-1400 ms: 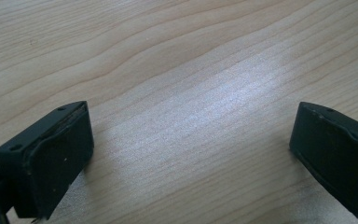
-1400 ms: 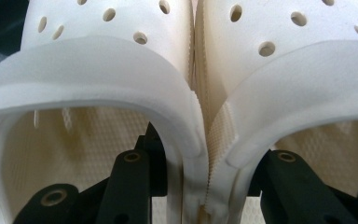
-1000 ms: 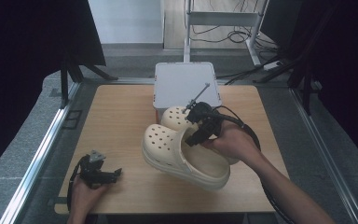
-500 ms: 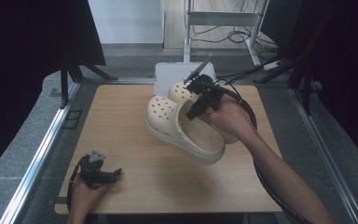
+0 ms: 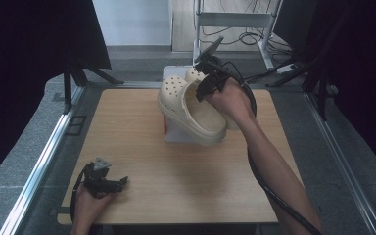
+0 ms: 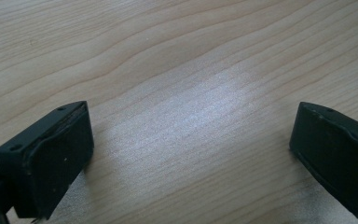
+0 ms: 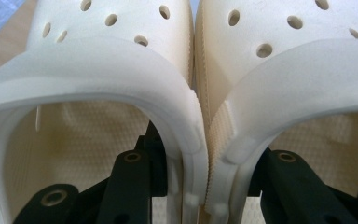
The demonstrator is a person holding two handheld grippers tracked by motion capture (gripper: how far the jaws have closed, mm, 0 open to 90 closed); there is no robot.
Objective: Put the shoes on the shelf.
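**Above the far desk edge: pair of clogs, in transit to box**

Item: two cream clogs (image 5: 191, 105), held side by side. Right tongs (image 5: 206, 84) reach one jaw into each shoe, pinching the two touching inner walls (image 7: 199, 135) together. The pair hangs clear of the desk (image 5: 127, 147), partly over the white box (image 5: 176, 133) at the far edge. Since a second ago it has travelled from mid-desk, away from the person and slightly upward. Judgement: carry nearly complete; lowering into the box and release remain. Left tongs (image 5: 120, 182): wide apart, empty, resting at the near left corner, unmoved.
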